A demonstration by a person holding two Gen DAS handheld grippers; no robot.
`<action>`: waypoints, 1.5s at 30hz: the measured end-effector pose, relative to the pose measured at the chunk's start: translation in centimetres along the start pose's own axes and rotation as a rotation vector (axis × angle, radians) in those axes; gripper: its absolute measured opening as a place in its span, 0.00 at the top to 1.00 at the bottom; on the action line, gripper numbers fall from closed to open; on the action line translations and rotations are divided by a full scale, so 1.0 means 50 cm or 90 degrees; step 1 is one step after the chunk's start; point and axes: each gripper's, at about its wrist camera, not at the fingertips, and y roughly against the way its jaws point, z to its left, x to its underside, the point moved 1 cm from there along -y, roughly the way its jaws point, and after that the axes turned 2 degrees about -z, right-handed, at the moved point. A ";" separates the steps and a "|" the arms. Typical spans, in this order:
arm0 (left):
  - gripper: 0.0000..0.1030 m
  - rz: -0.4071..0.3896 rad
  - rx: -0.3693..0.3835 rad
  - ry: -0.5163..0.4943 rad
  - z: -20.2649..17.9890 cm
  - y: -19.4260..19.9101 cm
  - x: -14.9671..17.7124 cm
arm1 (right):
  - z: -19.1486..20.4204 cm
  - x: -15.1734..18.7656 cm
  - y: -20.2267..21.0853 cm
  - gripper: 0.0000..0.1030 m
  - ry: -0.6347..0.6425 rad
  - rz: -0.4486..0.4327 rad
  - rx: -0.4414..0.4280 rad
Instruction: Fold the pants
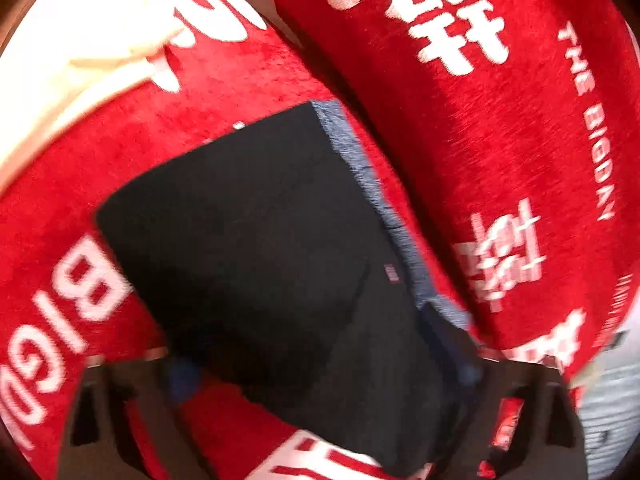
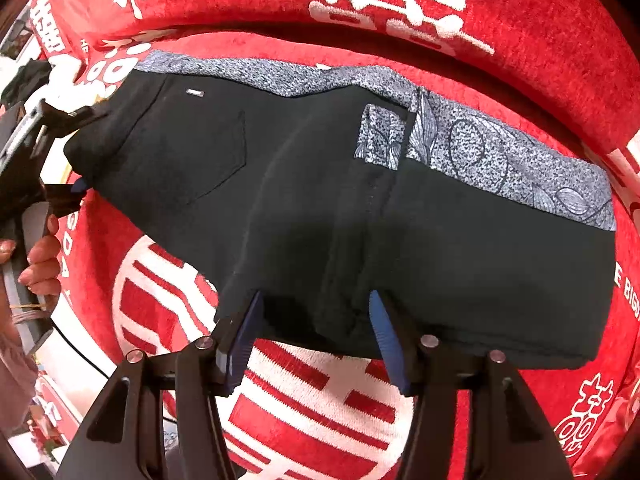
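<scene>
black pants (image 2: 400, 220) | folded, flat | patterned grey-blue waistband lining exposed

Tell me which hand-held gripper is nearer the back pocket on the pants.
Left. The left hand-held gripper sits at the pants' end beside the back pocket; the right hand-held gripper stands open at the near folded edge, farther off.

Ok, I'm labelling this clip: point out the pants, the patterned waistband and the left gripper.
pants (image 2: 460, 260), right wrist view, black seat panel.
patterned waistband (image 2: 532, 172), right wrist view, grey printed band.
left gripper (image 2: 74, 152), right wrist view, between its fingertips.

Pants (image 2: 320, 200) between grippers (seemingly touching)
</scene>
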 end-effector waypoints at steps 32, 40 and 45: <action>0.64 -0.103 -0.307 -0.532 -0.206 0.002 0.159 | 0.428 -0.401 -0.124 0.81 0.180 0.238 -0.170; 0.64 -0.132 -0.234 -0.598 -0.359 0.080 0.205 | 0.229 -0.351 0.048 0.82 0.073 0.081 -0.339; 0.64 -0.140 -0.172 -0.644 -0.499 0.097 0.262 | 0.062 -0.273 0.158 0.82 -0.019 -0.021 -0.406</action>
